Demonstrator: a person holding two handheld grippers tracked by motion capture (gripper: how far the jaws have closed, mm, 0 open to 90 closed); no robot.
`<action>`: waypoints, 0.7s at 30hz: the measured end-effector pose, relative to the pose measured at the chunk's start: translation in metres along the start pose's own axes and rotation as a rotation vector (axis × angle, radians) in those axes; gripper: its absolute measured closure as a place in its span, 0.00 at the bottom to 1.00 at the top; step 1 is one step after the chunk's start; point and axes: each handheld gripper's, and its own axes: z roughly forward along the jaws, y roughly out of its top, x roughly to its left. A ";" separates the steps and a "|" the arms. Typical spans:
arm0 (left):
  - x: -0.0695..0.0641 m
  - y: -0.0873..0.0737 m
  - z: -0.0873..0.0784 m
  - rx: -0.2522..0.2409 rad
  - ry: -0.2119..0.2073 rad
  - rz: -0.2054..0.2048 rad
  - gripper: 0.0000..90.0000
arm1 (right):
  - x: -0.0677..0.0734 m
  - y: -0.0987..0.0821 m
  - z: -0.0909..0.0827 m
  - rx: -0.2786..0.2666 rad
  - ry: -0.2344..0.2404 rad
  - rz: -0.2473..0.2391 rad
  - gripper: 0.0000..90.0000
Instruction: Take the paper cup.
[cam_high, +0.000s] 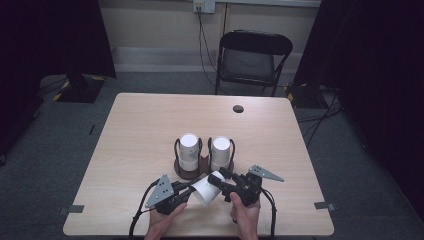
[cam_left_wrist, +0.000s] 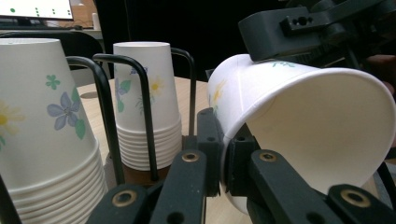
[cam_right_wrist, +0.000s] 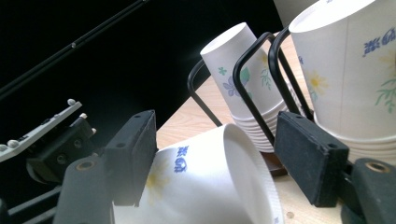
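Observation:
A flowered white paper cup (cam_high: 206, 190) lies on its side above the table's near edge, between both grippers. My left gripper (cam_high: 192, 189) is shut on its rim, pinching the wall at the mouth (cam_left_wrist: 224, 149); the cup (cam_left_wrist: 303, 121) opens to the right there. My right gripper (cam_high: 216, 178) straddles the cup's closed end (cam_right_wrist: 210, 186) with its pads spread (cam_right_wrist: 222, 154); the right pad (cam_right_wrist: 308, 158) stands apart from the cup. Behind it, two upside-down stacks of cups (cam_high: 189, 150) (cam_high: 220, 150) sit in a black wire holder (cam_high: 186, 173).
The wooden table (cam_high: 140, 125) has a round cable hole (cam_high: 238, 108) at the back right. A black folding chair (cam_high: 252, 57) stands beyond the far edge. Dark curtains hang at both sides. Room is free left and right of the holder.

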 end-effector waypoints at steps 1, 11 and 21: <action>0.000 0.000 0.000 0.002 -0.001 0.001 0.97 | 0.000 0.000 0.000 -0.003 0.003 -0.006 0.33; 0.004 0.000 -0.002 0.038 -0.020 -0.006 0.97 | 0.006 0.003 -0.003 0.012 -0.030 -0.115 0.33; 0.014 0.006 -0.009 0.093 -0.002 0.010 0.97 | 0.012 0.006 -0.007 0.012 -0.068 -0.225 0.34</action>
